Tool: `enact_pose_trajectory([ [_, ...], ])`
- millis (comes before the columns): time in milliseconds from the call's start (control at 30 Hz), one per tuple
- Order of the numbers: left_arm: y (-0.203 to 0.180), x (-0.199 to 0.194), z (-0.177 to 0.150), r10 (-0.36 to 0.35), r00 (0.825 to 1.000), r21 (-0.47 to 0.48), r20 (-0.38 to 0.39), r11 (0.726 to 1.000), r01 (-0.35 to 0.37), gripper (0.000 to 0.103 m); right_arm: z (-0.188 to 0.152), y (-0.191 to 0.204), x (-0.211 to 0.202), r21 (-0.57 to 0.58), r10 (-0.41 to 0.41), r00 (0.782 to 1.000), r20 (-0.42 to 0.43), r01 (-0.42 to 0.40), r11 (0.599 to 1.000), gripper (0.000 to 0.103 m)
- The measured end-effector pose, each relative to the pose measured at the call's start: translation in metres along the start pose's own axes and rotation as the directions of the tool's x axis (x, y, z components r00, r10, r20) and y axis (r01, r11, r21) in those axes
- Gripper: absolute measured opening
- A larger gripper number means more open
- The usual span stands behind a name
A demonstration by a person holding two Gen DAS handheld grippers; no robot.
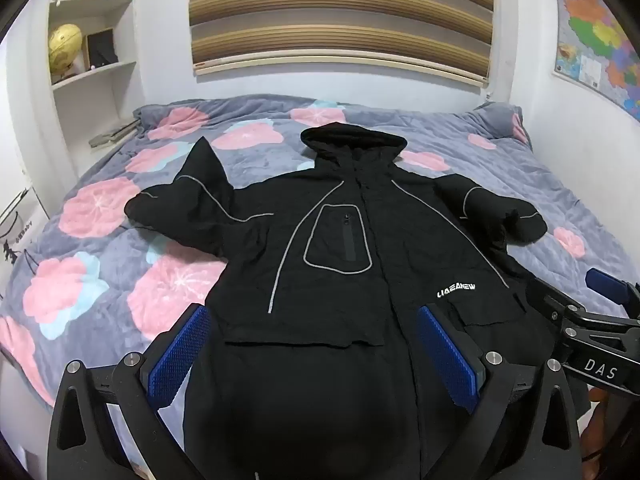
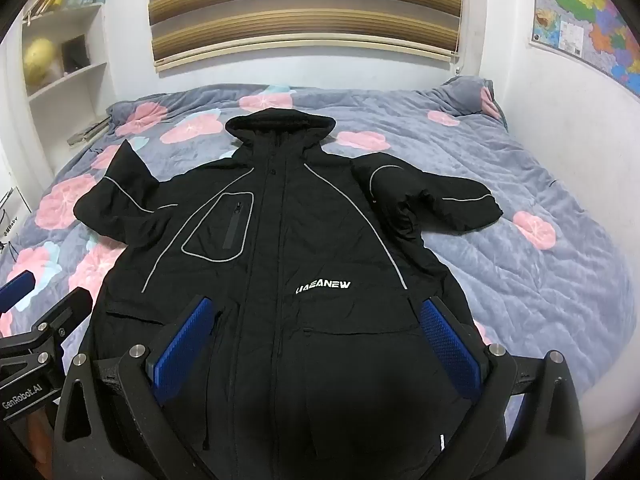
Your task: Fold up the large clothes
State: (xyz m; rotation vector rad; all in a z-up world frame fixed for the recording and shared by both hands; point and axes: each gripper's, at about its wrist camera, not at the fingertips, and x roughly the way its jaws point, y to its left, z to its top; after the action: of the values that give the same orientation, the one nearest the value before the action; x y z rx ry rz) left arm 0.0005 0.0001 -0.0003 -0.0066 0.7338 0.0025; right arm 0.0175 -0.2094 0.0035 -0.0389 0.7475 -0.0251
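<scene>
A large black hooded jacket [image 1: 340, 240] [image 2: 288, 240] with grey piping and white chest lettering lies front up and spread flat on the bed, hood toward the headboard wall, both sleeves bent outward. My left gripper [image 1: 316, 344] hovers open over the jacket's lower left part, nothing between its blue pads [image 1: 180, 360]. My right gripper [image 2: 316, 340] hovers open above the lower right part, its blue pads [image 2: 448, 348] wide apart and bare. Each gripper shows at the edge of the other's view. The hem is hidden below both frames.
The bed carries a grey quilt with pink flowers [image 1: 100, 220] [image 2: 540, 260]. White shelves with a globe and books [image 1: 92, 48] stand at the far left. A striped blind [image 1: 340, 20] hangs on the back wall, a map [image 2: 592, 20] on the right wall.
</scene>
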Motion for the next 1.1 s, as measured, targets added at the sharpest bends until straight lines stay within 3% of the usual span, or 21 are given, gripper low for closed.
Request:
enact_pose_trajectory([
  [367,-0.002,0.004,-0.003,-0.021,1.0,-0.01,0.002,1.0,0.021,0.103,-0.002,0.002,0.003,-0.005,0.005,1.0,-0.015,-0.005,1.0,0.103],
  [567,0.007,0.009,-0.003,-0.063,0.998,-0.074,-0.012,0.995,0.062,0.103,0.002,0.009,0.015,-0.014,0.007,0.999,-0.038,-0.007,1.0,0.103],
  [800,0.019,0.018,0.0,-0.034,0.999,-0.076,-0.01,0.997,0.033,0.103,0.004,0.012,0.028,-0.016,0.008,0.998,-0.058,-0.009,1.0,0.103],
  [1100,0.022,0.043,-0.002,-0.017,1.0,-0.066,-0.009,0.998,0.017,0.103,0.004,-0.015,0.057,0.063,-0.011,0.994,-0.106,0.018,0.998,0.103],
])
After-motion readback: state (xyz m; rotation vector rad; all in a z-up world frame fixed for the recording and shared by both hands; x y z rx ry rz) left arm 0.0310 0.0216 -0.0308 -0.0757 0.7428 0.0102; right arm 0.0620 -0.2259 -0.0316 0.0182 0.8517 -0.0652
